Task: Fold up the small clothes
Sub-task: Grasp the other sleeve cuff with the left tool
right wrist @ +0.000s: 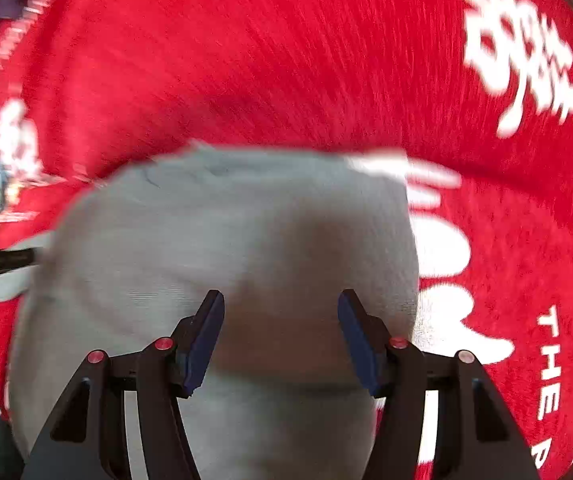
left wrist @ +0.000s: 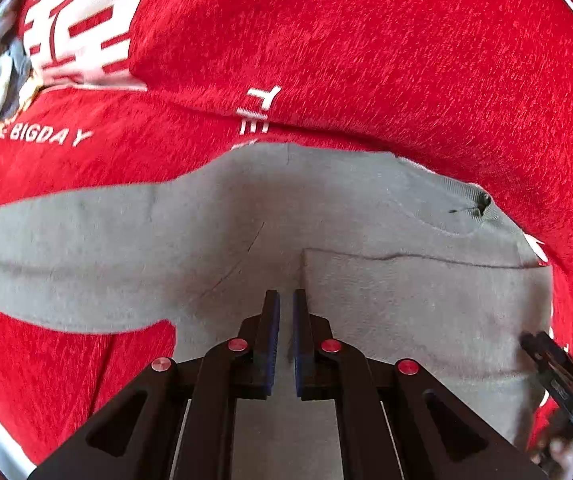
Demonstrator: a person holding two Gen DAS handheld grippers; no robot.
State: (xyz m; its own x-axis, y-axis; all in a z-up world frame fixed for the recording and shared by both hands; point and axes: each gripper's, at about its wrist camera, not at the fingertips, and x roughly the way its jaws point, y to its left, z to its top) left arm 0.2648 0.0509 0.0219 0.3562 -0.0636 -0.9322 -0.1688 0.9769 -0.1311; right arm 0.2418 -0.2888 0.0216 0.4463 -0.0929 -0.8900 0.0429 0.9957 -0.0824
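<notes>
2 claws hung over a grey garment (left wrist: 326, 216) spread on a red cloth (left wrist: 366, 40) with white lettering. Left claw (left wrist: 285, 300) was closed, nothing visibly pinched. Right claw (right wrist: 281, 304) stood wide above the grey fabric, gripping nothing.

The right wrist view was blurred by motion, so the white print on the red cloth (right wrist: 286, 60) could not be read. The far edge of the grey garment (right wrist: 214, 240) was smeared there. In the left wrist view the right gripper (left wrist: 566, 384) was cut off by the picture's right edge and blurred. The garment's lower part was hidden behind the left gripper (left wrist: 284, 300).
</notes>
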